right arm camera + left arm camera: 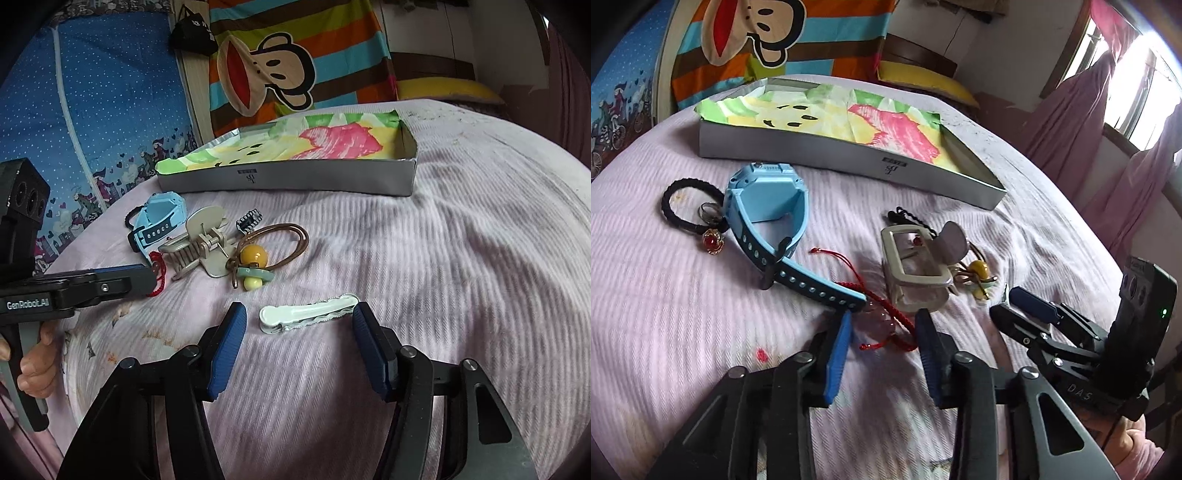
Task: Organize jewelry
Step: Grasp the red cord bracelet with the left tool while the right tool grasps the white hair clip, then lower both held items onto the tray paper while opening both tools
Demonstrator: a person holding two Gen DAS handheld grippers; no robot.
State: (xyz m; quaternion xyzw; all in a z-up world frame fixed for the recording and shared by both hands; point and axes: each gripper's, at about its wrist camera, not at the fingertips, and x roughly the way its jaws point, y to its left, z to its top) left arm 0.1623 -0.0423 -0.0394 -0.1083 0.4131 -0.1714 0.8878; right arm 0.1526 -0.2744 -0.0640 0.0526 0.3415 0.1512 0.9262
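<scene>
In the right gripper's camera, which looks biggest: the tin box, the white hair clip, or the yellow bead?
1. Tin box, though farthest away.
2. White hair clip.
3. Yellow bead.

On the bedspread (443, 258) in front of you, the tray (295, 179) lies farthest. Nearer, the watch (764, 206) sits left of the claw clip (916, 266), with the beaded hair tie (255, 258) to that clip's right. The flat clip (308, 312) lies nearest you on the right.
</scene>
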